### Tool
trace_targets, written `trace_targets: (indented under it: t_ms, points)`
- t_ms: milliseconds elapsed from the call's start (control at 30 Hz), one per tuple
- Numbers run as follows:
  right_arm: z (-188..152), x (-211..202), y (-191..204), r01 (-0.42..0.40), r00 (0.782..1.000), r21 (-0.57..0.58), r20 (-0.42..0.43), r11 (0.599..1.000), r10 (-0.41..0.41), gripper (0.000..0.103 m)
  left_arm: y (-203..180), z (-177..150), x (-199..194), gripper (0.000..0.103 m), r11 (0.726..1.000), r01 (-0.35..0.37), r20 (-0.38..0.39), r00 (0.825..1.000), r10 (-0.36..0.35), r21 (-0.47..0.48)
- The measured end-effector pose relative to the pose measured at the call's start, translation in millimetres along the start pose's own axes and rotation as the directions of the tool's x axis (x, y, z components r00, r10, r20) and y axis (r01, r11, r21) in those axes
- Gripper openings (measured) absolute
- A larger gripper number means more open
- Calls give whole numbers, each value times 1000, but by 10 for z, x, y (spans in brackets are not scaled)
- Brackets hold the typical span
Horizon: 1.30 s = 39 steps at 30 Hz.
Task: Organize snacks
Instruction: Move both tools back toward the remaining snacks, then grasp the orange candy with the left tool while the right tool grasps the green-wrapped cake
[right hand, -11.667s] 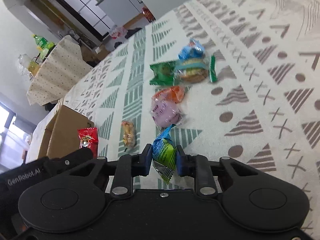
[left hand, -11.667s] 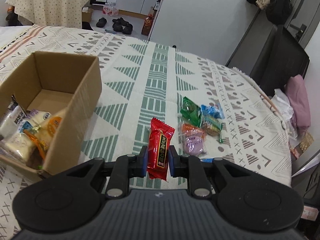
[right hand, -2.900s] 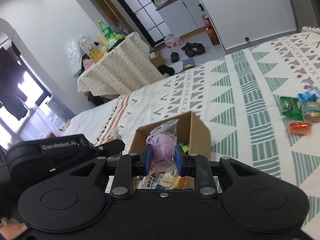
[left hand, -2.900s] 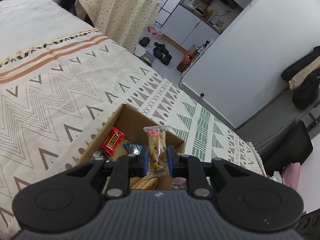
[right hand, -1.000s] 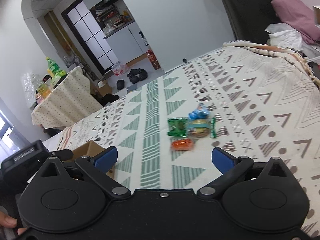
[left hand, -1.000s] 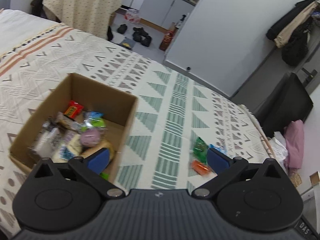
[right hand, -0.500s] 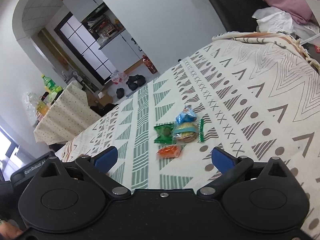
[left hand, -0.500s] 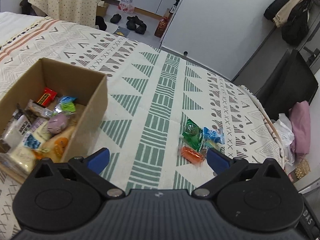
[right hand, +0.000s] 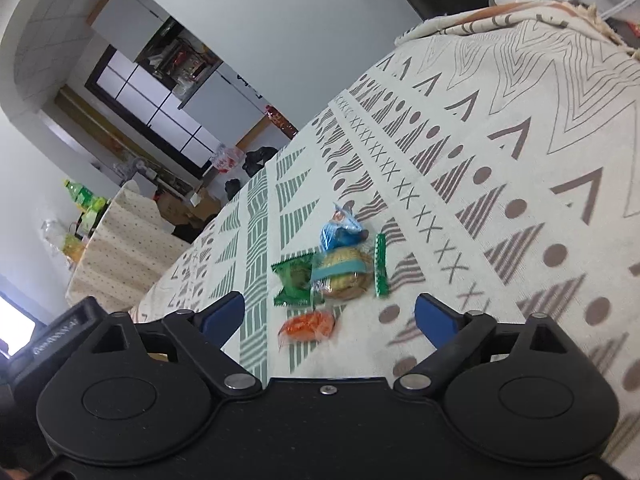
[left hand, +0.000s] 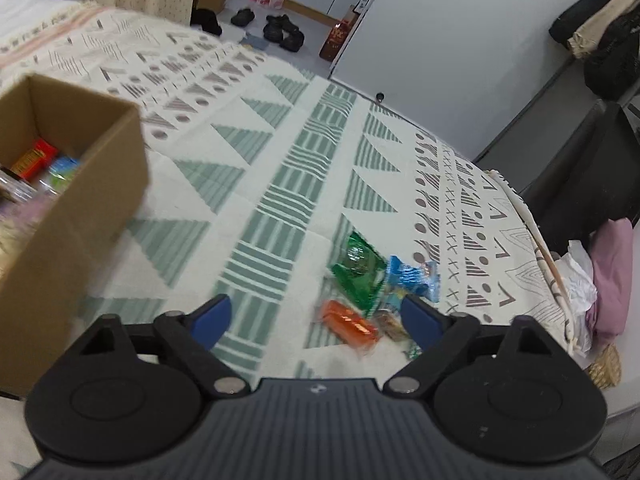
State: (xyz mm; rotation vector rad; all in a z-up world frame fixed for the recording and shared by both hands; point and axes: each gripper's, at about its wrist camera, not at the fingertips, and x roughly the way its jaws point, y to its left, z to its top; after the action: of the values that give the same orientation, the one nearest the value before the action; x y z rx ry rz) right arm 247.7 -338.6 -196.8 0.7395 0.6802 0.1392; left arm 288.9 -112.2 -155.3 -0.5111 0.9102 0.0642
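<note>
A small cluster of snacks lies on the patterned bed cover. In the left wrist view I see a green packet (left hand: 357, 270), a blue packet (left hand: 412, 276) and an orange packet (left hand: 347, 322) just ahead of my open, empty left gripper (left hand: 316, 318). The cardboard box (left hand: 80, 216) with several snacks inside stands at the left. In the right wrist view my open, empty right gripper (right hand: 330, 316) hovers just short of the orange packet (right hand: 308, 325), with the green packet (right hand: 294, 279), a round biscuit pack (right hand: 344, 274), the blue packet (right hand: 340, 232) and a green stick (right hand: 381, 265) beyond.
The left gripper's body (right hand: 52, 336) shows at the right wrist view's lower left. The bed edge runs along the right, with a black chair (left hand: 580, 184) and pink clothes (left hand: 608, 272) beyond. A draped table (right hand: 120, 248) stands across the room.
Both grippers have moved closer to the snack cluster and lower over the bed. The box has slid further to the left of the left wrist view. Both stay open.
</note>
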Motion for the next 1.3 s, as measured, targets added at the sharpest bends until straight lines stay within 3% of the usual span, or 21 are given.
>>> trace_targets:
  t_ms: [133,400,700,767,800,867,1100,1300]
  points:
    - [73,141,-132,-1,1000,54,-3,999,1,82,-118,-21,245,69,999,-18,-42,999,17,-30]
    - [122,293,-325,-10,1000,122,-28,993,13,75,-247,-77,646,50,995,-68,-142,988,57,-78]
    - [173,421,-412,-13,999,161,-44,987,20,72,-389,-104,872,48,981,-164,-158,976,147,-100]
    - [181,451,-430,-10,999,166,-50,986,19,71,-409,-115,874,36,977,-192,-147,973,178,-91]
    - [180,466,-441,-11,998,170,-55,985,21,70,-398,-108,872,25,974,-204,-147,971,189,-96]
    - [171,493,-451,-15,997,173,-68,985,27,70,-350,-87,848,19,972,-205,-147,971,187,-117]
    - [185,647,-302,-10,997,109,-80,994,19,70,-235,8,705,18,969,-227,-109,970,216,-101]
    - [157,802,-47,52,995,-7,-83,999,-53,76,-79,88,585,18,965,-241,-85,969,233,-106]
